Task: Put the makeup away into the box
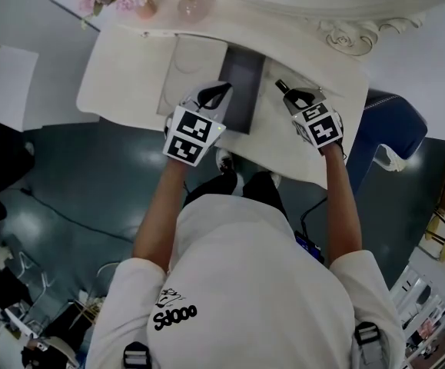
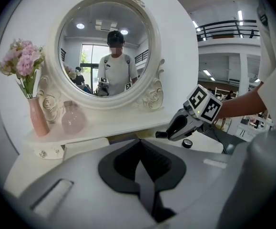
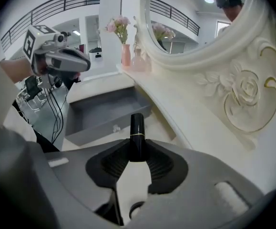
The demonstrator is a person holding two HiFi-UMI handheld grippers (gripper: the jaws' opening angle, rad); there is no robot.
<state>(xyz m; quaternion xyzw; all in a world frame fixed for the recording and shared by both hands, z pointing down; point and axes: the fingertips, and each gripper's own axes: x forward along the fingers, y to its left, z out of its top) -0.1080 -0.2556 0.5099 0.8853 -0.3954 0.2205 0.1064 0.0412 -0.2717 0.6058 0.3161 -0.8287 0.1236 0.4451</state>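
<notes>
My right gripper (image 3: 137,151) is shut on a black lipstick tube (image 3: 137,137) with a thin gold ring, which sticks out past the pads. It hangs above the white dresser top (image 1: 299,144), to the right of the open grey drawer (image 3: 104,111). In the head view the tube (image 1: 281,85) shows at the tip of that gripper (image 1: 285,91). A small pale item (image 3: 115,128) lies in the drawer. My left gripper (image 2: 140,163) is shut with nothing in it and hovers over the drawer (image 1: 241,91). A small round black item (image 2: 187,143) rests on the top below the right gripper.
A round white-framed mirror (image 2: 107,51) backs the dresser. On its shelf stand a pink vase of flowers (image 2: 33,113) and a round pink bottle (image 2: 73,118). A blue chair (image 1: 395,129) is at the right, by the dresser's edge.
</notes>
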